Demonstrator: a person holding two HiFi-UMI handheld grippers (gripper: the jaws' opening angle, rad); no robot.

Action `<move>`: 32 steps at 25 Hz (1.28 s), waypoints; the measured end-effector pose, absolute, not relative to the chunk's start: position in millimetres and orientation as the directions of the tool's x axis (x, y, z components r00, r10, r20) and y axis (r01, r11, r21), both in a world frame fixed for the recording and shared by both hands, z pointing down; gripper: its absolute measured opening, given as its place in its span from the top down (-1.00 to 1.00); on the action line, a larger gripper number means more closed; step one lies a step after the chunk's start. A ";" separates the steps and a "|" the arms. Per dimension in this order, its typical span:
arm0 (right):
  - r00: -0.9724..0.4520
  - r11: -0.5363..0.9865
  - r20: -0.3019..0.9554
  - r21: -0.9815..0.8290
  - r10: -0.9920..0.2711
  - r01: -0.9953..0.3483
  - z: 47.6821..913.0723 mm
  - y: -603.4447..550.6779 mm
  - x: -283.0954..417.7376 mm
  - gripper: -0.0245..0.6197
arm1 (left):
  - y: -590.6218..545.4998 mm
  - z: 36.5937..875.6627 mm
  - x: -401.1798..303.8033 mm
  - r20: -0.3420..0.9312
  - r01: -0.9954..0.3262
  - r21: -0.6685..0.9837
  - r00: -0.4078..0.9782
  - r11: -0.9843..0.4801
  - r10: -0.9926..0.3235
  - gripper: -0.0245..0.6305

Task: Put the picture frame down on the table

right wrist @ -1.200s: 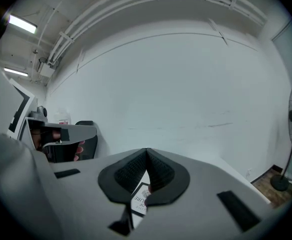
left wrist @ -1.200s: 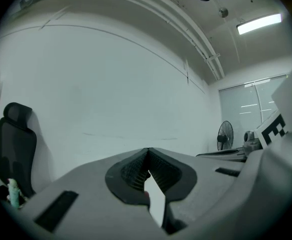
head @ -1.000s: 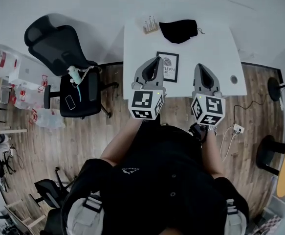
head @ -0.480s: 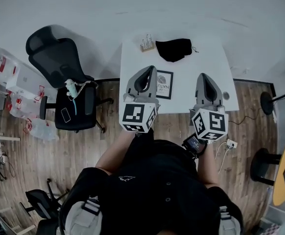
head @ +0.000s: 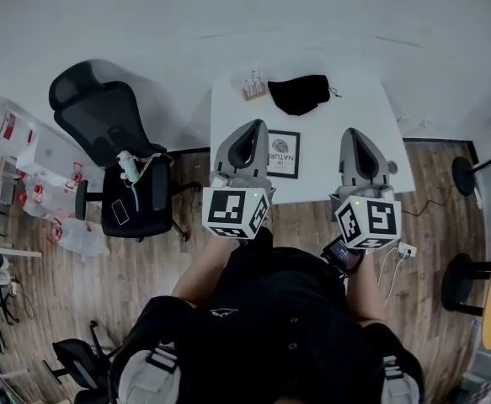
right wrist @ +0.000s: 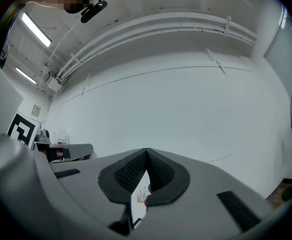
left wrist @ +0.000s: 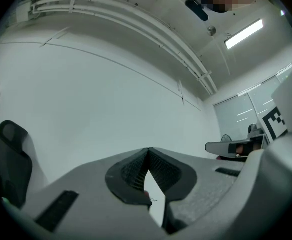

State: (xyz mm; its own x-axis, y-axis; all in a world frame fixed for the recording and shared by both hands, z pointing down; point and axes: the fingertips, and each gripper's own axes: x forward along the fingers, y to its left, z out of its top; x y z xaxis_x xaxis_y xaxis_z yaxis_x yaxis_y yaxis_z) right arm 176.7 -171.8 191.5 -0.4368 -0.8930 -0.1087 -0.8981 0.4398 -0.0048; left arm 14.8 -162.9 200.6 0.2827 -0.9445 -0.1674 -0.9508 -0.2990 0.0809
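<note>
Head view is looking down on a white table (head: 346, 116), the biggest thing ahead of both grippers. A black chair (head: 102, 116) is standing well off to the left of the left gripper (head: 256, 126), on the wood floor. That gripper and the right gripper (head: 352, 135) are pointing side by side over the table's near edge, each with its marker cube towards the person.

The frame (head: 283, 154) is lying flat on the table between the two grippers, just to the right of the left one and well apart from the right one; neither is gripping it. Beyond the tips, towards the far edge, a black cloth (head: 300, 93) is lying crumpled, and a small rack (head: 253, 85) is sitting just left of it, straight ahead of the left gripper.

Left gripper view is showing the left gripper (left wrist: 148, 150) with its jaws meeting at the tips and nothing between them — closed and empty. Right gripper view is showing the right gripper (right wrist: 146, 150) the same way, with its tips pressed together and holding nothing.
</note>
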 end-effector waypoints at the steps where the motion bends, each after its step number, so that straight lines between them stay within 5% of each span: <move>1: -0.437 0.440 -0.106 -0.008 -0.893 -0.898 192.9 -171.3 176.0 0.93 | -162.6 203.5 16.0 -0.161 -0.951 0.076 0.285 -0.300 -0.945 0.91; 32: -0.449 0.453 -0.065 -0.070 -0.891 -0.889 223.2 -150.6 163.7 0.93 | -143.4 239.4 22.5 -0.077 -0.941 0.076 0.325 -0.330 -0.943 0.91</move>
